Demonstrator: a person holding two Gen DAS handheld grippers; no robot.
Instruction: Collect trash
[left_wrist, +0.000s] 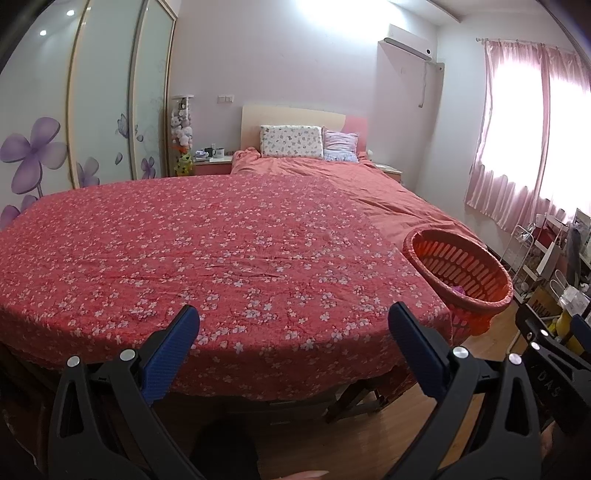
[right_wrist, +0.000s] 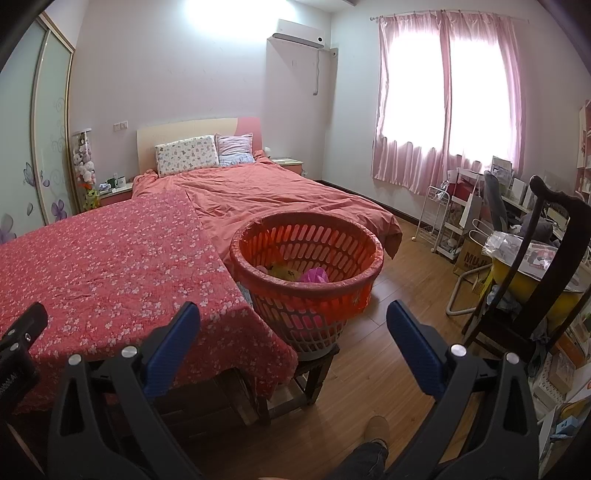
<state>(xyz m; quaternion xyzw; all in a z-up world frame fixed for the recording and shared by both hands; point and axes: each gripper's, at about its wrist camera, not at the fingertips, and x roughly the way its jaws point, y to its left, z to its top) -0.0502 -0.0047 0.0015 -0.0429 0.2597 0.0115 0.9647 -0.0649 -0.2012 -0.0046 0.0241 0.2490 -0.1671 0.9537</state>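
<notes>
Risk number one, I'd say, is the basket (right_wrist: 306, 254) itself: it's perched on a small dark stool (right_wrist: 314, 373) just beside the table, so a careless bump from either gripper could tip it and dump everything back out. Both the left gripper (left_wrist: 293, 334) and right gripper (right_wrist: 293, 332) sit with jaws spread wide, holding nothing. Trash (right_wrist: 314, 276) looks already inside the basket: something crinkly pink and a yellowish lump. No trash shows on the floral tablecloth (left_wrist: 184, 240). That cloth is thin, wrinkled cotton and would snag and drag easily. The basket is round slotted orange plastic, lined with a red bag folded over its rim.
</notes>
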